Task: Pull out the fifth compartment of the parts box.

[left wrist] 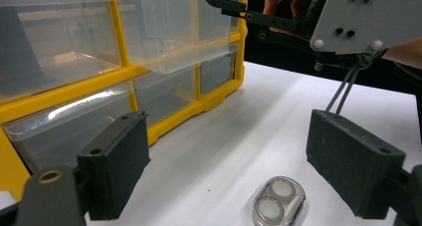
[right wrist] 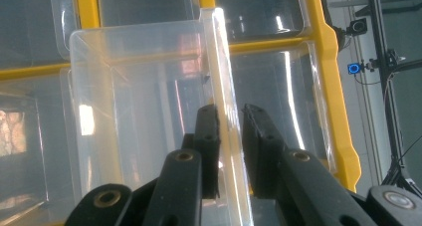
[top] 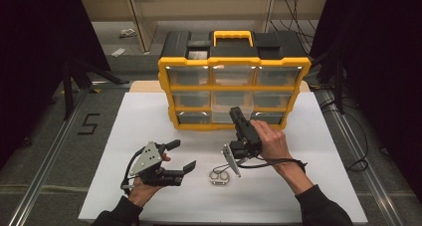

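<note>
Right gripper view: the right gripper (right wrist: pixel 230 136) has its two black jaws closed on the front wall of a clear plastic drawer (right wrist: pixel 149 86), one jaw inside the drawer and one outside, the wall standing upright in the narrow gap between the pads. The drawer's open tray extends ahead and to the left of the jaws. It is drawn partway out of the yellow organizer (right wrist: pixel 328 61), whose frame bars run behind and to the right of the jaws.

High view: the right gripper (top: pixel 234 111) points away from the person at the lower middle of the organizer (top: pixel 234 66), with the person's right hand (top: pixel 268 139) wrapped around its body. The clear drawer (top: pixel 224 109) lies directly at the jaw tips. A small clear case (top: pixel 219 177) lies on the white table (top: pixel 308 186), behind and below the right gripper, near its trailing cable.

The left gripper (top: pixel 184 155) rests low over the table in the left hand (top: pixel 144 188), well apart from the organizer. Its jaws stand wide apart with nothing between them.

Left gripper view: the left gripper (left wrist: pixel 229 171) shows its jaws spread, and the small clear case (left wrist: pixel 278 208) lies on the table just ahead, nearer the right-hand jaw. The organizer (left wrist: pixel 209 101) stands ahead and to the left, its drawer (left wrist: pixel 189 52) protruding.
</note>
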Tool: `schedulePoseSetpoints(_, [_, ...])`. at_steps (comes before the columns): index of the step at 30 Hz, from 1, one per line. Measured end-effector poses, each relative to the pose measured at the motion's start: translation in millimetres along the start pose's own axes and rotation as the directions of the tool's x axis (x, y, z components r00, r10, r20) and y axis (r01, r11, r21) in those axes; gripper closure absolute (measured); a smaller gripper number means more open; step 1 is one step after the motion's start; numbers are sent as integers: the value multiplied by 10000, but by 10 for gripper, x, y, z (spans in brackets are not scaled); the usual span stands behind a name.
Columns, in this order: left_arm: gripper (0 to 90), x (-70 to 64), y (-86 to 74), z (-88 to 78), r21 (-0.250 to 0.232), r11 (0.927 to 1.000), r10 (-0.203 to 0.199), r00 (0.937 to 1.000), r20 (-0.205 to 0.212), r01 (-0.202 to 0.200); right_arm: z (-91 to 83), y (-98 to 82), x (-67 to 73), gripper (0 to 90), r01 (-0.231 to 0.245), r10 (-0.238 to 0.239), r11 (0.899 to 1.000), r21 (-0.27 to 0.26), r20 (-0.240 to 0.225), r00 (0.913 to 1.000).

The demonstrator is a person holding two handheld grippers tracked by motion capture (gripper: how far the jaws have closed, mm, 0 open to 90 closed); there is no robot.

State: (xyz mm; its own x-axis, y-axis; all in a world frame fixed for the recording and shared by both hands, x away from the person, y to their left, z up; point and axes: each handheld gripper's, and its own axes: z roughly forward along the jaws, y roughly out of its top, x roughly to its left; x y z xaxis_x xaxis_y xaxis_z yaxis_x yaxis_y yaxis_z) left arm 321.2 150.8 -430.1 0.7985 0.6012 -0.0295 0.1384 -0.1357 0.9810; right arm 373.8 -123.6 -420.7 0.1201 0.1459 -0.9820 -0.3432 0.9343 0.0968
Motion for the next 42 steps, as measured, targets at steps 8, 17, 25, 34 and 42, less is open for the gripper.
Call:
schedulePoseSetpoints(8, [167,-2,3,-1,-33,10000,12,10000,37,-12,-44,1,-6,784,-13,13,10000,-84,1,10000])
schedulePoseSetpoints(17, [167,-3,1,-3,10,10000,51,10000,36,-51,-94,-10,-6,785,58,-57,9999,-135,35,10000])
schedulePoseSetpoints(25, [167,-1,4,-5,-79,10000,-19,10000,81,20,-129,-10,-2,785,98,-98,9998,-159,3,10000])
schedulePoseSetpoints(34, [167,0,0,-5,5,10000,20,10000,37,-20,-147,-5,27,781,214,-213,9994,-281,13,9998])
schedulePoseSetpoints(42, [167,1,2,-4,11,10000,33,10000,35,-34,-154,-11,15,760,-57,54,9996,-260,-132,9999])
